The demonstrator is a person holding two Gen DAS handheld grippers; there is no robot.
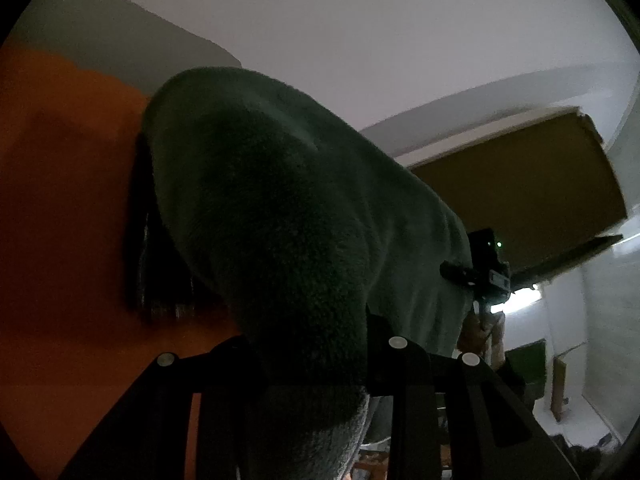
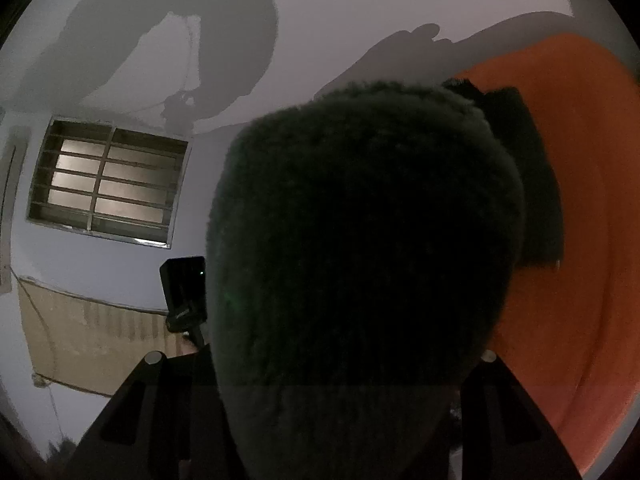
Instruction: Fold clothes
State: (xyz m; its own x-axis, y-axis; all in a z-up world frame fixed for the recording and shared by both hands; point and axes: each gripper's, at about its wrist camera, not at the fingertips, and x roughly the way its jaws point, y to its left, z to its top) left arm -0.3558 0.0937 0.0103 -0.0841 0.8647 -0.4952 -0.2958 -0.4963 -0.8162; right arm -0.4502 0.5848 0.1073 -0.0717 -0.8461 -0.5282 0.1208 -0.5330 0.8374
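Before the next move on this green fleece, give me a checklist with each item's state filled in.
1. Left gripper clamped on the green fleece garment: ok, fabric bunched between the fingers.
2. Right gripper clamped on the same garment: ok.
3. Garment stretched between both grippers: ok, in the left view it runs across to the right gripper.
4. Hanging hem clear of the orange surface: cannot tell, hidden below.
5. Dark item lying on the orange surface: not ok, it sits in the landing area.
6. Fold line even: cannot tell.
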